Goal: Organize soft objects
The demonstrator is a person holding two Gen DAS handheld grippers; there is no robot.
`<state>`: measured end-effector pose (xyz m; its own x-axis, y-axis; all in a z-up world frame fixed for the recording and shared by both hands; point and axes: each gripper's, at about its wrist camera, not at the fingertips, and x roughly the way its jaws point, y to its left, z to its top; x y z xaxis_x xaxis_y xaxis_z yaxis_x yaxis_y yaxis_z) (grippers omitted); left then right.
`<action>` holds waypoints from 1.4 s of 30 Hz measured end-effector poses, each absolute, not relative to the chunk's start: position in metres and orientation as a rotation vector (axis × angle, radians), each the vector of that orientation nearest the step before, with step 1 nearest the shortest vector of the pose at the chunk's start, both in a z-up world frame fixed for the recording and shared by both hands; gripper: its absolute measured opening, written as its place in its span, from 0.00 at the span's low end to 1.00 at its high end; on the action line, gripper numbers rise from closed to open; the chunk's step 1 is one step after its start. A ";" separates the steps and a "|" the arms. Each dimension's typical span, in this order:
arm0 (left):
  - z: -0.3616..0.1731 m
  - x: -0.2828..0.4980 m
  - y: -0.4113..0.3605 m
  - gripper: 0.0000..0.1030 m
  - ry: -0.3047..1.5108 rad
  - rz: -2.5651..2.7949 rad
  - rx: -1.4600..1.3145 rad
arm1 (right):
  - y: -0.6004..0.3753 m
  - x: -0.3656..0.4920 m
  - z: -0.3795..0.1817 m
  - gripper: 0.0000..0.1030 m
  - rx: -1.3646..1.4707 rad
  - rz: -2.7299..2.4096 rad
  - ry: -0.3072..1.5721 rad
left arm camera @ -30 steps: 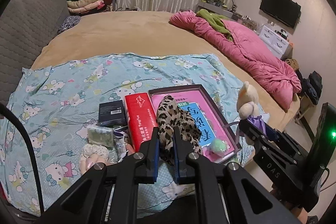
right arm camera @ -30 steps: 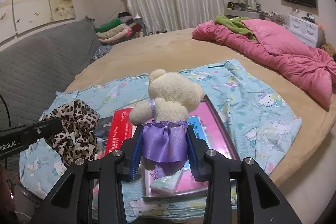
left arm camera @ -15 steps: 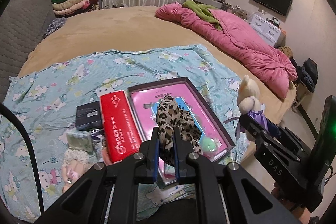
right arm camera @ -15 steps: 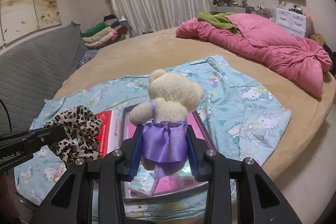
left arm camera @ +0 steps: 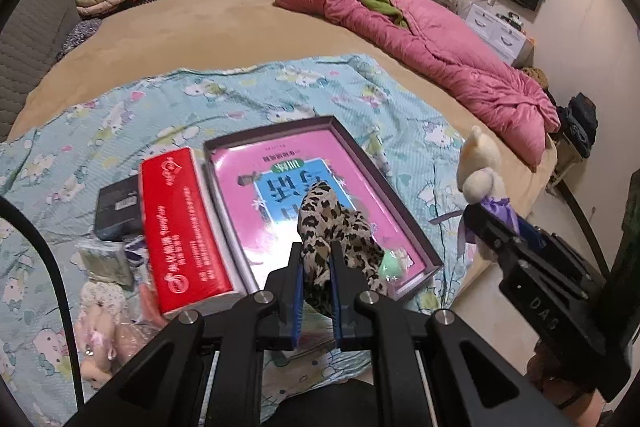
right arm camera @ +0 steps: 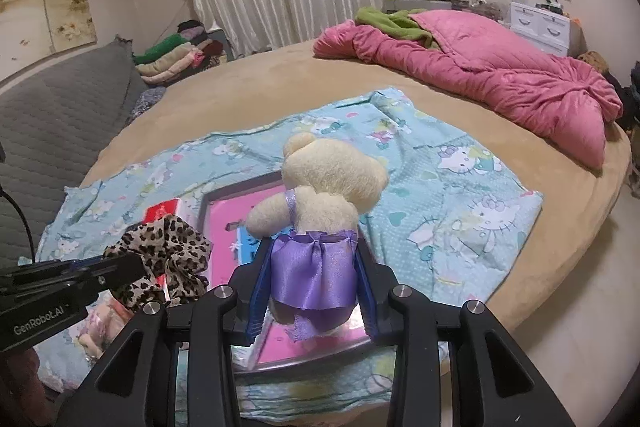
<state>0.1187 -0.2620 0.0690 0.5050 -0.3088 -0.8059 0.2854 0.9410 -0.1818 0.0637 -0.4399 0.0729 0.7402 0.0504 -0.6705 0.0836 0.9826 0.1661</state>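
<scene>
Two soft items carried above a shallow tray (left arm camera: 404,227) lying on a cartoon-print sheet (left arm camera: 120,115) spread over the bed (left arm camera: 200,27). The left tongs (left arm camera: 316,283) are clamped nearly shut on a leopard-print scrunchie (left arm camera: 332,223), which bunches up and forward from between the blue pads (left arm camera: 297,291) and hangs over the near half of the tray. The right tongs (right arm camera: 312,291) are set narrow around the purple skirt of a cream teddy bear (right arm camera: 324,183), whose head and arms stand clear above them; the bear sits over the tray's near right corner. Likely hazards: the scrunchie's loose folds may snag on a pad at release and be dragged out again; the bear, gripped only by its slippery satin skirt, may slide or tip; either item could fall beyond the tray's near edge, close to the edge of the bed. A red box (left arm camera: 184,227) lies beside the tray's left wall.
</scene>
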 end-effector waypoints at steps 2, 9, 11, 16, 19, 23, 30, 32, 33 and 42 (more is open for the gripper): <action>0.063 0.121 -0.270 0.11 0.991 -0.367 -0.018 | -0.446 0.064 0.070 0.38 0.194 -0.027 0.746; 0.040 0.129 -0.287 0.11 1.034 -0.371 0.010 | -0.456 0.068 0.058 0.38 0.197 -0.040 0.769; 0.034 0.131 -0.288 0.11 1.045 -0.370 0.013 | -0.456 0.069 0.055 0.38 0.194 -0.037 0.778; 0.020 0.137 -0.291 0.11 1.067 -0.371 0.015 | -0.458 0.075 0.042 0.38 0.169 -0.056 0.815; 0.011 0.140 -0.294 0.11 1.083 -0.370 0.023 | -0.459 0.079 0.031 0.38 0.154 -0.062 0.848; 0.000 0.143 -0.296 0.11 1.100 -0.367 0.034 | -0.458 0.084 0.017 0.38 0.136 -0.060 0.886; -0.015 0.145 -0.300 0.11 1.118 -0.363 0.060 | -0.455 0.092 -0.005 0.38 0.082 -0.073 0.933; -0.018 0.146 -0.300 0.11 1.122 -0.363 0.061 | -0.455 0.095 -0.011 0.38 0.074 -0.071 0.946; -0.019 0.147 -0.300 0.11 1.123 -0.357 0.066 | -0.455 0.096 -0.014 0.38 0.073 -0.069 0.953; -0.032 0.152 -0.294 0.11 1.142 -0.344 0.065 | -0.445 0.105 -0.035 0.38 0.060 -0.044 1.004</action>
<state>0.1521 -0.2942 -0.0315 0.3695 -0.2349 -0.8990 0.3007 0.9457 -0.1235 0.1053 -0.4453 -0.0345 0.5360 -0.0094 -0.8442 0.0644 0.9975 0.0297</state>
